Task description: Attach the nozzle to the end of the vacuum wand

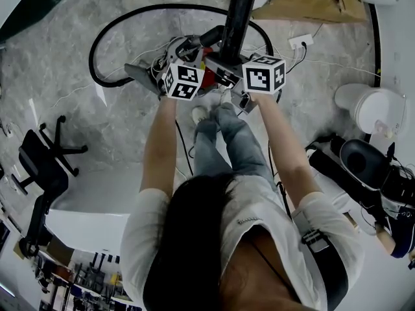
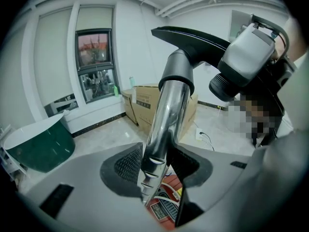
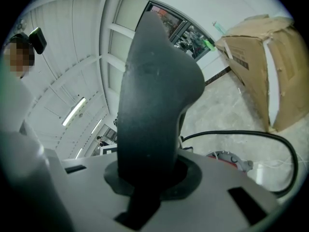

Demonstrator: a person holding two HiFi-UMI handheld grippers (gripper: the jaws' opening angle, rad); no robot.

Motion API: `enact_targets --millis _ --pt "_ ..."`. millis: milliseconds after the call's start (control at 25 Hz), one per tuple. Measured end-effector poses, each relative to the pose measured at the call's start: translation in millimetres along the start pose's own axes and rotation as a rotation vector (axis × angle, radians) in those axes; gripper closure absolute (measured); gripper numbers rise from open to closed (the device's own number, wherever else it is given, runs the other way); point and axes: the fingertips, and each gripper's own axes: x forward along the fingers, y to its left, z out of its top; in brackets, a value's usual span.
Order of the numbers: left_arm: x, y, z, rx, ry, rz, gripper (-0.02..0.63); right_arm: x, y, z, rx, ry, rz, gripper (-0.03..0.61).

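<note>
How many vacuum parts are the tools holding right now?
2. The left tool clamps the chrome wand; the right tool clamps the black nozzle. Both jaw views are clear, so none is hidden.

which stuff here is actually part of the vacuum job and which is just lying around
Job: vacuum wand in left gripper; black nozzle in right gripper; black hose; red vacuum body.
Lying about: cardboard box; office chair; green tub.

no text can be read. print on the cardboard box [image 2: 143, 105], centre of left gripper view, and the label [image 2: 158, 211], bottom centre, are too blurred.
</note>
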Motion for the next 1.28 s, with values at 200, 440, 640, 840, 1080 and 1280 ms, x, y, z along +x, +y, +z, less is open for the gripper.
enact_targets --millis 200,440,640,840,1080,1280 --pt "-2 -2 0 0.006 -0.004 -0.013 0.436 1 4 -5 -0.069 0.023 -0.044 0.506" --pt "-5 0 -2 0.0 -0.006 -0.022 0.436 9 10 -14 -0.153 0.067 -0.076 0.494" --pt "-4 0 -1 0.011 -0.009 -0.026 0.439 9 7 -15 -0.22 0.085 -0.128 0.495" --pt "-4 -1 -1 0.004 -0.006 -0.036 0.439 7 5 -16 -0.284 0.139 -0.154 0.495" --pt "0 -1 1 0.015 0.001 -0.049 0.439 9 0 -16 -0.368 0.141 -0.215 0.494" --pt "0 -4 1 0.023 0.009 -0.058 0.442 7 -2 -20 -0.423 0.164 -0.237 0.492"
